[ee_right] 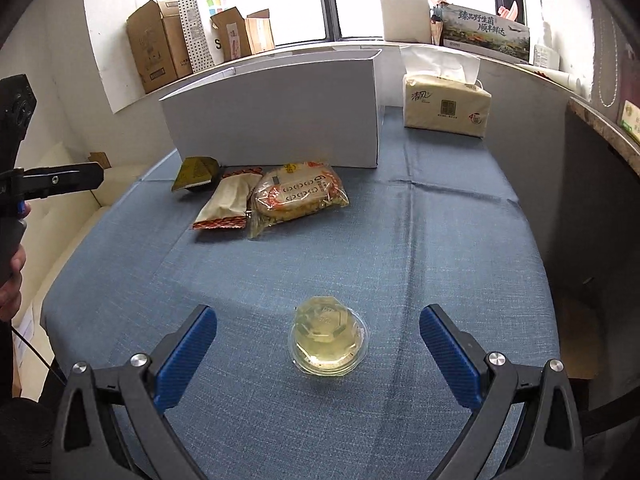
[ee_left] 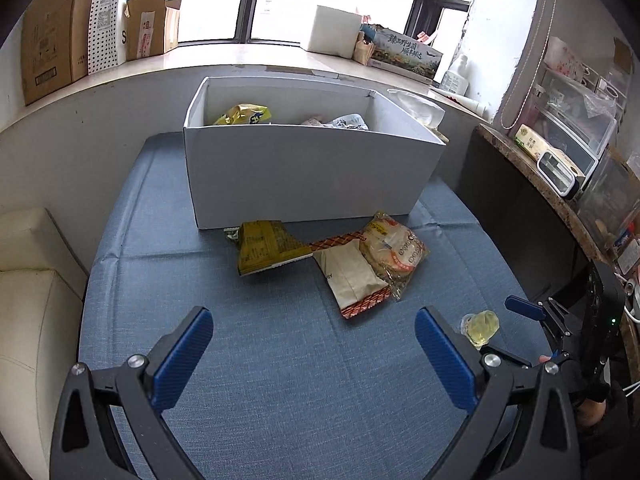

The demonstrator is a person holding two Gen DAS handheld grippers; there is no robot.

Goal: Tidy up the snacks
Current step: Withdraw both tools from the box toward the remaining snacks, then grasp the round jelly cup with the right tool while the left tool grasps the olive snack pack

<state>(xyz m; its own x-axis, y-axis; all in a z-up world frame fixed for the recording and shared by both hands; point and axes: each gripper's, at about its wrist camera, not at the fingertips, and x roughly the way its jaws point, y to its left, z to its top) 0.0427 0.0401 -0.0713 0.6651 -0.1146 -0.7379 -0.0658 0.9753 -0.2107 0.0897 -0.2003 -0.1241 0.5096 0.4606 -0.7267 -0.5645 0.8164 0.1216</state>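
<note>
I had a clear jelly cup point(ee_right: 328, 336) straight ahead of my right tongs point(ee_right: 318, 354): a small see-through plastic tub with a faceted top and pale yellow filling, sitting upright on the blue cloth of the table point(ee_right: 440, 240). It lay between the 2 blue pads, touching neither, and the jaws stood wide with bare cloth on both sides of the cup. In the left wrist view the same cup point(ee_left: 480, 326) showed near the right edge, just beyond the right tongs' far finger.

My left tongs point(ee_left: 314, 354) were also spread wide, gripping nothing, over open cloth near the table's near side.

Farther off, 3 packets lay together just in front of the white box point(ee_left: 304, 168): an olive-yellow packet point(ee_left: 268, 246) on the left, a cream wrapper with red patterned ends point(ee_left: 354, 276) in the middle, and a clear bag of round biscuits point(ee_left: 394, 248) on the right, overlapping the cream wrapper's edge. The olive packet lay close to the box's front wall; I could not tell whether they touched. Inside the box I saw a yellow bag point(ee_left: 242, 115) and a pale wrapper point(ee_left: 344, 122).

A tissue pack point(ee_right: 446, 106) stood right of the box, near the far edge. Between the cup and the packets the cloth lay clear.
</note>
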